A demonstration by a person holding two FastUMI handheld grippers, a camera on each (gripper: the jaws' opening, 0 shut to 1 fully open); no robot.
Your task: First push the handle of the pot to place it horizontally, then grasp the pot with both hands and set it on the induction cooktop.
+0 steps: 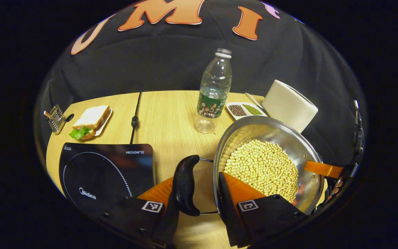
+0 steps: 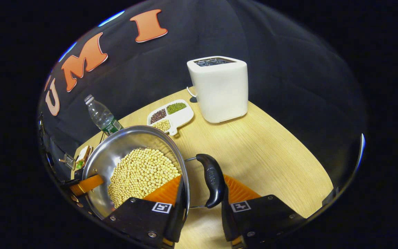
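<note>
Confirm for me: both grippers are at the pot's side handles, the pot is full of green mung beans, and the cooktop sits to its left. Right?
Not quite. The pot holds pale yellow soybeans, as the left gripper view shows; green beans sit only in the small divided dish. The rest stands: the left gripper and right gripper are at its handles, cooktop to its left.

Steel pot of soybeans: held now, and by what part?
Apparently yes: each tool (left, right) straddles the steel pot at a black side handle; firm clamping cannot be told.

Left gripper straddles pot handle beside cooktop
</note>
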